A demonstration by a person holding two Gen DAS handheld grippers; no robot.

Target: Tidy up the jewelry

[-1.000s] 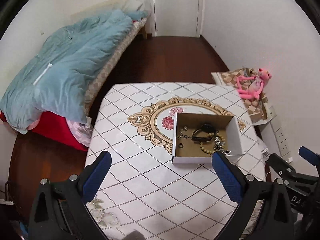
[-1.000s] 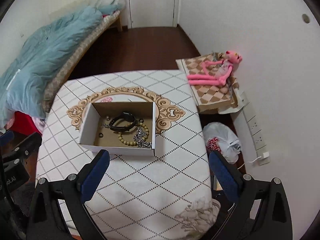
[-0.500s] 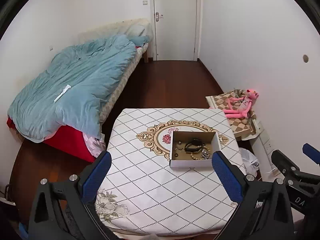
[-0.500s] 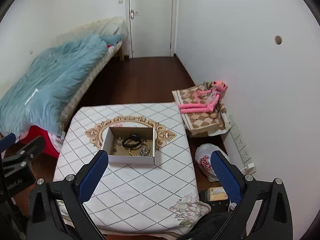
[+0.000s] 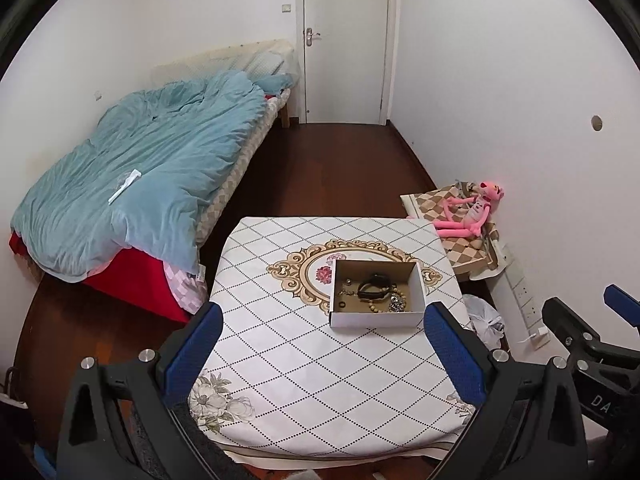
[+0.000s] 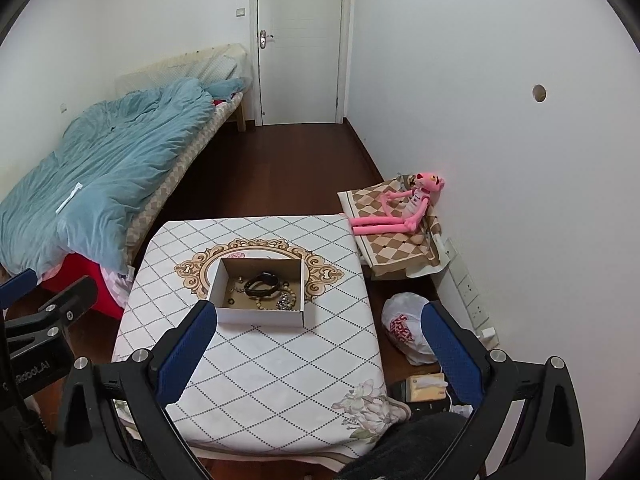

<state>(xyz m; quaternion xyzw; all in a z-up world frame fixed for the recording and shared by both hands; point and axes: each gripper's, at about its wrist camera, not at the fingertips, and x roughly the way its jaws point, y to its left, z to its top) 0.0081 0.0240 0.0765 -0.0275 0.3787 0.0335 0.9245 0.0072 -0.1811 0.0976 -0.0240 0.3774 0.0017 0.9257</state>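
Dark wood floor [image 5: 352, 168] runs back to a white door [image 5: 344, 40], with a bed [image 5: 132, 184] under a blue duvet along one wall. A table [image 5: 320, 380] with a white diamond-pattern cloth stands in the foreground. Beside it, against the right wall, a pink plush [image 5: 472, 210] sits on a checkered cushion [image 6: 396, 240], and a white plastic bag [image 6: 406, 328] lies on the floor near a power strip [image 6: 466, 292]. A tissue pack [image 6: 426, 386] lies near the table's front corner.

An open cardboard box [image 5: 376, 318] rests on the table over the cloth's gold medallion. Inside lie a black band [image 5: 374, 284], a bead bracelet [image 6: 290, 294], a chain cluster [image 5: 398, 304] and a small ring [image 5: 341, 304]; other small pieces are too tiny to name.

Both grippers hang above the table's near side, well apart from the box, nothing between them and it. The left gripper [image 5: 320, 348] has its blue pads spread wide and empty; the box sits ahead, nearer its right pad. The right gripper [image 6: 318, 344] is likewise spread wide and empty, with the box ahead, nearer its left pad.
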